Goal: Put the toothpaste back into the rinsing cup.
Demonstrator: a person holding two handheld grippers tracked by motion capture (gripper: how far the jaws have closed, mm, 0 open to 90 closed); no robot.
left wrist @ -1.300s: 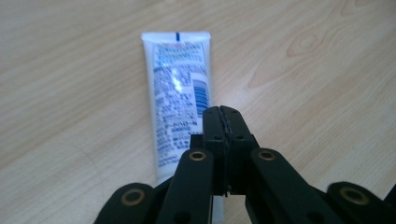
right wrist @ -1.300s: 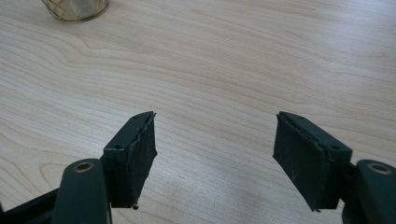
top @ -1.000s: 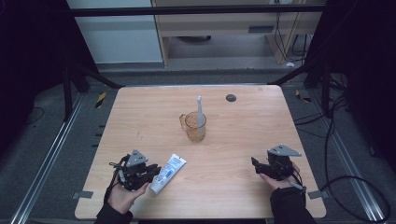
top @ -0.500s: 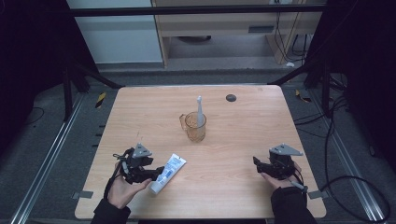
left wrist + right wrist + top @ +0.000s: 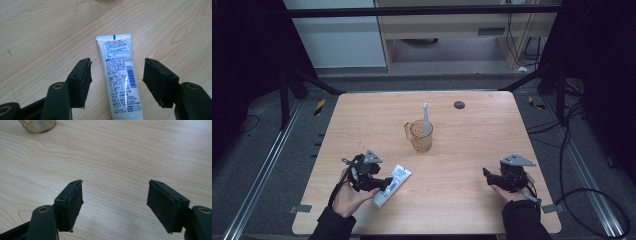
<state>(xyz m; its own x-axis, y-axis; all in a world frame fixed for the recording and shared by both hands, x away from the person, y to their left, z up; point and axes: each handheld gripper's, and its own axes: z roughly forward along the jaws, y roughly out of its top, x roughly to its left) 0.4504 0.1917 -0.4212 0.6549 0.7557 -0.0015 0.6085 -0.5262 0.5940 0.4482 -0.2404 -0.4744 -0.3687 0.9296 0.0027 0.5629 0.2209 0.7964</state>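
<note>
White toothpaste tube [image 5: 119, 75], lying flat on wooden table [image 5: 37, 30], printed back up

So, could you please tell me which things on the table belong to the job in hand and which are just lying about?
Belonging to the job:
- toothpaste tube, lying flat between the left gripper's jaws, which have just been opening and do not touch it

Lying about:
- amber cup
- toothbrush standing in it
- small dark disc near the far edge

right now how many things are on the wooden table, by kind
white toothpaste tube: 1
amber see-through plastic mug: 1
white toothbrush standing in the mug: 1
small dark round cap-like thing near the far edge: 1
total: 4
</note>
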